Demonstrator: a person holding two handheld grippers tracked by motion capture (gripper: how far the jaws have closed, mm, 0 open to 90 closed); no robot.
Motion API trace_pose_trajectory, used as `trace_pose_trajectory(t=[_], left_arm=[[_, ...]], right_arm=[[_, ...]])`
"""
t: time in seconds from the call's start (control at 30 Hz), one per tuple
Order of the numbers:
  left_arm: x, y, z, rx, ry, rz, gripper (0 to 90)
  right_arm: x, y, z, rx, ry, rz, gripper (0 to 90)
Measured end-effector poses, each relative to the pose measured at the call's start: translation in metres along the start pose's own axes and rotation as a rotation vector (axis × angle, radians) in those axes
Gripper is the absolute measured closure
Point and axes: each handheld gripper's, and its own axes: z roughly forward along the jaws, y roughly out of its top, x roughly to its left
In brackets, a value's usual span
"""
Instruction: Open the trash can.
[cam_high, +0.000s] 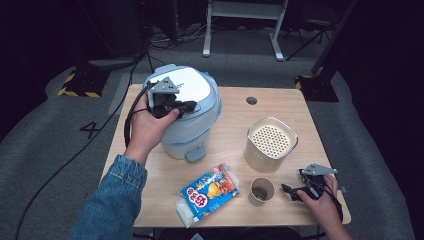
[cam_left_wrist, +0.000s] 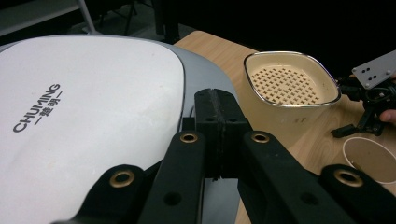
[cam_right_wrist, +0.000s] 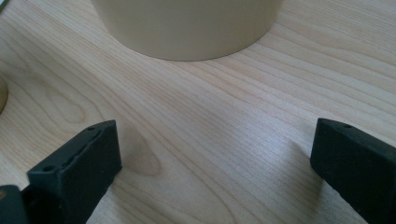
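A pale blue cooker (cam_high: 192, 132) with a white and grey lid (cam_left_wrist: 93, 102) marked CHUMING stands at the table's back left. My left gripper (cam_high: 187, 106) hovers over the lid's right part, held from the left by a hand. In the left gripper view its jaws are shut (cam_left_wrist: 219, 100) with nothing between them, above the lid's grey rim. My right gripper (cam_high: 291, 192) rests low at the table's front right, beside a paper cup (cam_high: 261, 191). Its jaws stand open (cam_right_wrist: 215, 140) over bare wood, facing the base of a cream container (cam_right_wrist: 187, 28).
The cream container (cam_high: 270, 142) with a perforated insert (cam_left_wrist: 292, 84) stands right of the cooker. A colourful snack bag (cam_high: 210, 192) lies at the front middle. The wooden table (cam_high: 280, 105) has a round cable hole (cam_high: 251, 100) at the back. A cable (cam_high: 131, 117) trails from the left gripper.
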Motion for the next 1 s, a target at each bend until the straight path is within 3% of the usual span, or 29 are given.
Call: trace_pose_trajectory(t=[0.17,0.37,0.5,0.63,0.77,0.8,0.9,0.93,1.0], left_arm=[[-0.001,0.001,0.0,0.008,0.009,0.005,89.7],[-0.006,0.004,0.001,0.051,0.035,0.053,89.8],[-0.008,0.005,0.001,0.059,0.05,0.056,89.9],[-0.007,0.004,0.003,0.053,0.006,0.034,89.8],[-0.008,0.004,0.003,0.037,-0.001,0.029,86.0],[-0.009,0.004,0.002,0.037,-0.008,0.025,81.7],[-0.013,0.004,0.002,0.03,0.003,0.036,57.3],[-0.014,0.004,0.001,0.019,0.004,0.034,57.3],[-0.016,0.003,-0.001,-0.004,-0.021,0.029,44.6]], right_arm=[[0.0,0.0,0.0,0.0,0.0,0.0,1.9],[0.0,0.0,0.0,0.0,0.0,0.0,1.9],[0.0,0.0,0.0,0.0,0.0,0.0,1.8],[0.0,0.0,0.0,0.0,0.0,0.0,1.9],[0.0,0.0,0.0,0.0,0.001,0.0,1.8],[0.0,0.0,0.0,0.0,0.0,0.0,1.9],[0.0,0.0,0.0,0.0,0.001,0.0,1.9],[0.0,0.0,0.0,0.0,0.001,0.0,1.9],[0.0,0.0,0.0,0.0,0.001,0.0,1.9]])
